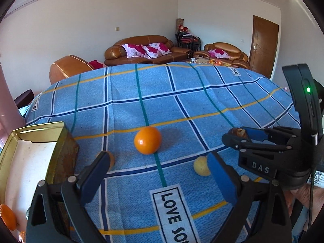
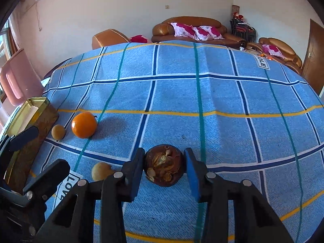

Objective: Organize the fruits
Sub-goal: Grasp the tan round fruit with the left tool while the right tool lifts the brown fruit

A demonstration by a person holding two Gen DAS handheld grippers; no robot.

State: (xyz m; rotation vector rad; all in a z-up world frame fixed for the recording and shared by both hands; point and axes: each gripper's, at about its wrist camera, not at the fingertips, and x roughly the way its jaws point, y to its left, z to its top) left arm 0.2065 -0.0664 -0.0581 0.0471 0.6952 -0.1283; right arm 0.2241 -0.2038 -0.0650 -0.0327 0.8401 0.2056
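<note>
Clamping the dark brown fruit (image 2: 164, 165) between your right gripper (image 2: 164, 167) pads, you have one piece in hand; the jaws press on both its sides and it sits low over the blue checked cloth (image 2: 202, 93) that covers the desk. Your left gripper (image 1: 158, 177) hangs with its jaws released and nothing between them.

By the look of things, you are early to midway. The gold tin (image 1: 36, 139) at nine o'clock in the left wrist view already holds at least one orange piece (image 1: 7, 216) at its near end; how much more is inside you cannot tell from here. Left out on the cloth are the big orange (image 1: 147, 143) at twelve o'clock of the left jaws, a small tan fruit (image 2: 58, 132) just beside the tin wall, and a pale yellowish one (image 1: 201, 166) at two o'clock, close to the left gripper's right finger.

Assuming the tin is the goal, the brown fruit must cross leftward, and your own left gripper stands between it and the tin. The orange and the tan fruit also crowd the tin's side, so a low pass could knock them rolling. A sofa (image 1: 145, 50) with pink cushions stands well behind, out of the way.
</note>
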